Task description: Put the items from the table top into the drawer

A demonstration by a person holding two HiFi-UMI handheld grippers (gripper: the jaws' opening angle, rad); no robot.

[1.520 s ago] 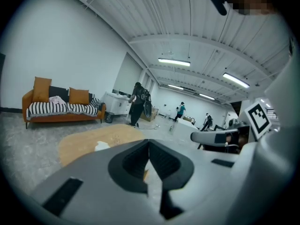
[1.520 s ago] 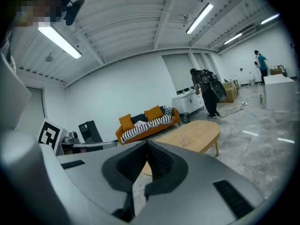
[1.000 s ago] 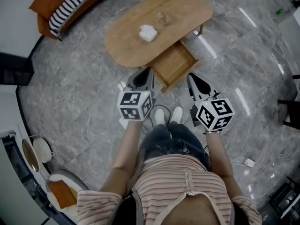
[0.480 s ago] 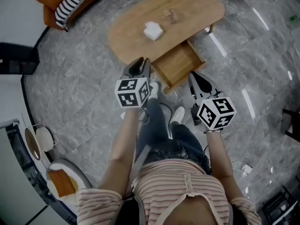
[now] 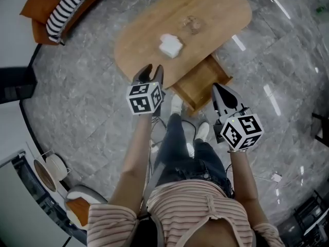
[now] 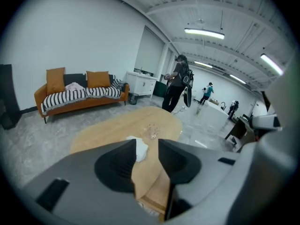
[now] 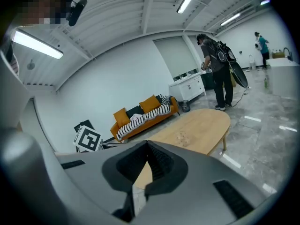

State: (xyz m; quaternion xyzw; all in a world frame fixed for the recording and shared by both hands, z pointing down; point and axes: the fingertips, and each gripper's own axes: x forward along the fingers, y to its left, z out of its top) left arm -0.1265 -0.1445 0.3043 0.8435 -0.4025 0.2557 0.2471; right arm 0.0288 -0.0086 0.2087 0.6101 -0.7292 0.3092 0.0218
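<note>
A white crumpled item [image 5: 170, 45] and a small clear item [image 5: 193, 22] lie on the oval wooden table [image 5: 154, 55]. Below the table's near edge, the drawer [image 5: 203, 81] is pulled out and looks bare inside. My left gripper [image 5: 150, 72] hovers at the table's near edge, left of the drawer. Its jaws have just been opening and now stand open with nothing between them. In the left gripper view, the white item [image 6: 141, 148] shows through the left gripper's [image 6: 146, 146] gap, farther off. My right gripper [image 5: 217, 88] is shut and empty, just right of the drawer.
An orange sofa [image 5: 56, 14] with a striped blanket stands far left. The person's feet [image 5: 177, 103] stand in front of the drawer, with cables on the floor. A person with a backpack [image 6: 177, 83] stands beyond the table. Grey tiled floor surrounds the table.
Both grippers have moved forward toward the table as the person stepped up to it. The left jaws, shut before, have spread apart. The right jaws stay shut.
</note>
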